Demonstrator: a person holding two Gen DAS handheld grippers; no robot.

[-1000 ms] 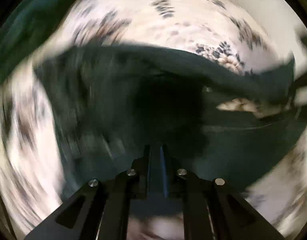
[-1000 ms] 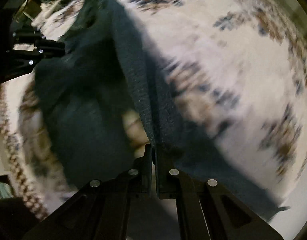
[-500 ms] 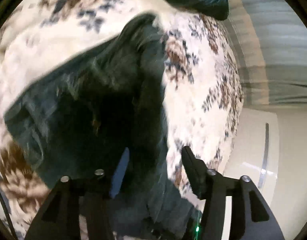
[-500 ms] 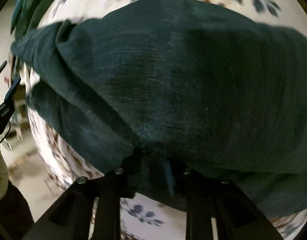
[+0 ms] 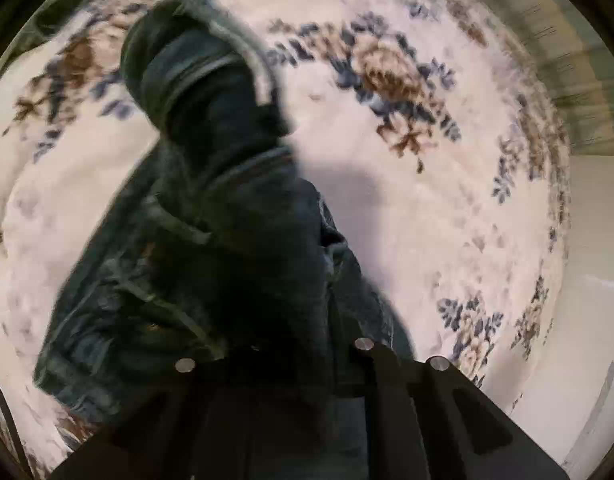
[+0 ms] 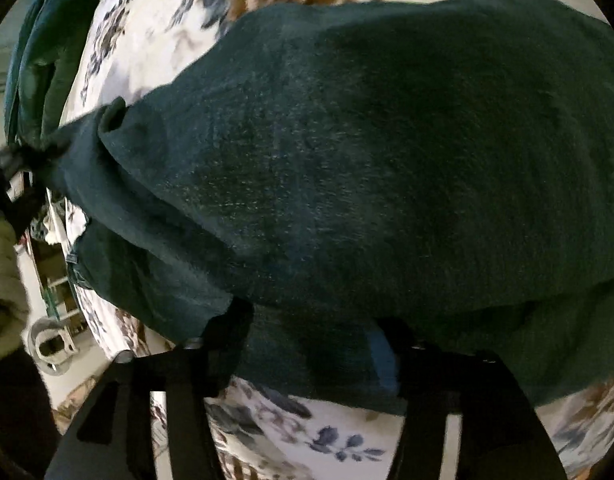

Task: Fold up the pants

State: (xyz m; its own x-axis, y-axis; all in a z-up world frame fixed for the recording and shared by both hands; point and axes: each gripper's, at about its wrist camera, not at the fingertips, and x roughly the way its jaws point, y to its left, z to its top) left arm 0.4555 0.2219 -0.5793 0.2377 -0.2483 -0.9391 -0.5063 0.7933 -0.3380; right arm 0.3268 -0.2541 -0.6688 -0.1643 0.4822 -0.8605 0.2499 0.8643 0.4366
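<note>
Two fisheye views show one pair of dark blue-green denim pants (image 5: 211, 264) lying on a pale floral rug (image 5: 447, 216). Left wrist view: the pants run up the frame from the left tongs (image 5: 299, 344) to a bunched, rolled end with pale seam lines near the upper left; the whole frame is smeared. Cloth covers the space in front of the left tongs and hides the fingertips, so whether these tongs stand wide or pinch the fabric cannot be told; only the two black finger bases and their round silver screws show, with denim lying between and over them. Beyond the rug's right border lies smooth light flooring (image 5: 587, 280). Right wrist view: the pants (image 6: 367, 168) fill most of the frame as a broad mound of cloth, folded over on itself along the left side, with the rug (image 6: 299, 432) showing above and below it. The right tongs (image 6: 307, 344) stand wide, one black finger at each side, a blue pad visible on the right-hand one; the lower edge of the cloth lies between the fingers and over their tips. At the far left edge the other black tool (image 6: 11, 176) meets a pulled-out corner of the pants; a darker green cloth (image 6: 43, 52) lies beside the rug at upper left.
</note>
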